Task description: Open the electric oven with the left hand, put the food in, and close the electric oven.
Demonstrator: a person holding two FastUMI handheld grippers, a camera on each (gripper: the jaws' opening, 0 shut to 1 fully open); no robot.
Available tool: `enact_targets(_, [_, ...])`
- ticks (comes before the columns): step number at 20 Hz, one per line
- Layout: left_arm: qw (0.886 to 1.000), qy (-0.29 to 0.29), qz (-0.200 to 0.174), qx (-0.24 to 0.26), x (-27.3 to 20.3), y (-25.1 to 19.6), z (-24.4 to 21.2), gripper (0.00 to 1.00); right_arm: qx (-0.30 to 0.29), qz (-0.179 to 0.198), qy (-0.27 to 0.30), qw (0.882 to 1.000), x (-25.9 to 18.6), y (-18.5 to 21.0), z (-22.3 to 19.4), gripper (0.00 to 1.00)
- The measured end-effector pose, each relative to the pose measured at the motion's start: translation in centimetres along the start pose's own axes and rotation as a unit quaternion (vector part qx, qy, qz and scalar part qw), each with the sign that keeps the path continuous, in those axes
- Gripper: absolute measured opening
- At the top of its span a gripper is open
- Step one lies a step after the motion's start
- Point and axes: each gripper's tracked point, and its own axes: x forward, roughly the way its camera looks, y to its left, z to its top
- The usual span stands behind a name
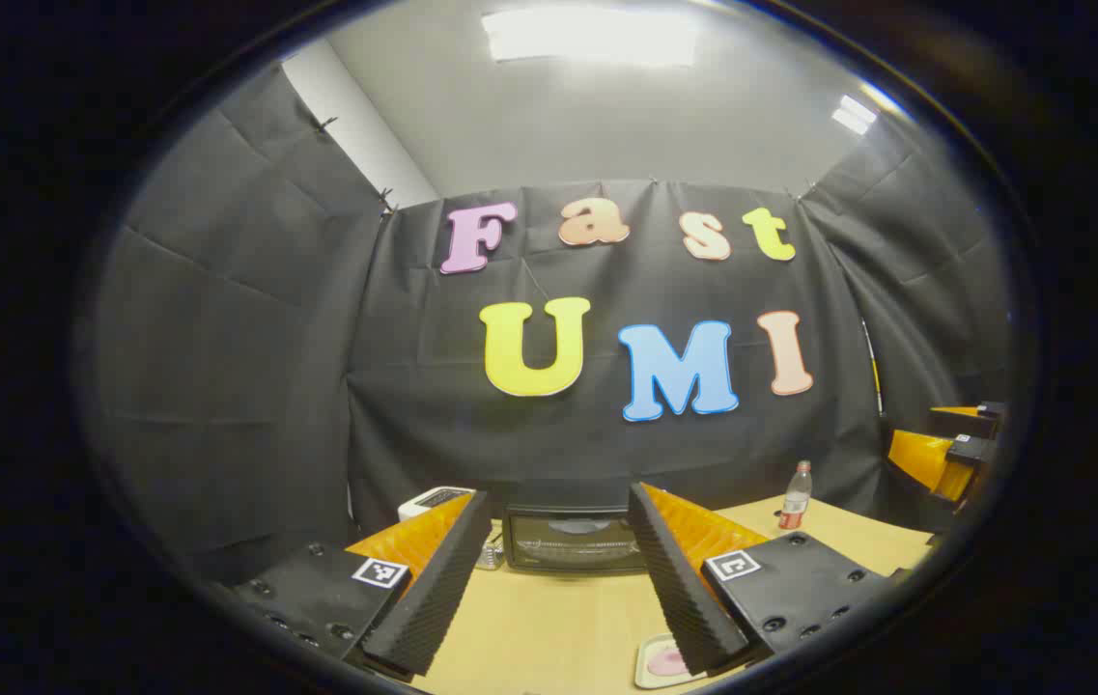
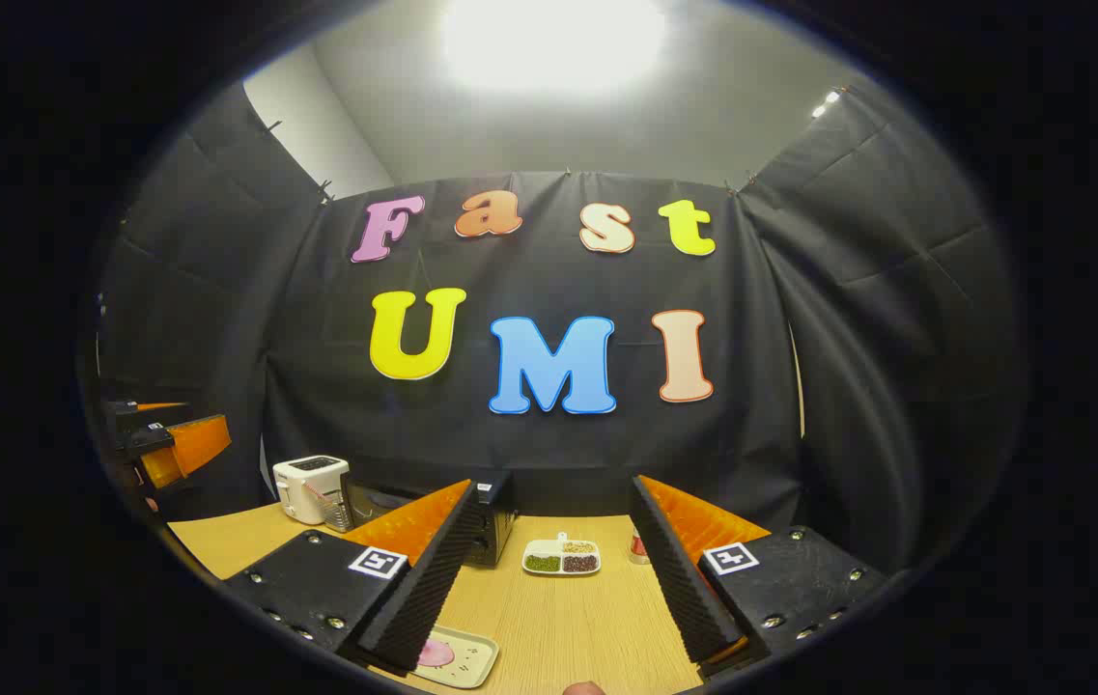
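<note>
While both grippers hang spread and empty, the oven (image 1: pixel 573 539) stands closed at the table's (image 1: pixel 549 627) far edge — opening step not begun. Left gripper (image 1: pixel 558 569) faces the oven door; food tray (image 2: pixel 457 658) lies nearer than the oven. Next: reach for the door's top.

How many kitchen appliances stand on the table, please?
2. The black electric oven stands at the back of the wooden table, its door shut. The white toaster stands at the oven's left, near the wall. Others may be hidden behind the fingers.
</note>
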Motion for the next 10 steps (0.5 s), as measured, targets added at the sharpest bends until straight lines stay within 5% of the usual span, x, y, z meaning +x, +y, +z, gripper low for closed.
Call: enact_targets(10, [1.0, -0.001, -0.001, -0.002, -0.7, -1.1, 0.4, 1.0, -0.006, 0.005, 0.0, 1.0, -0.4, -0.9, 0.1, 0.96])
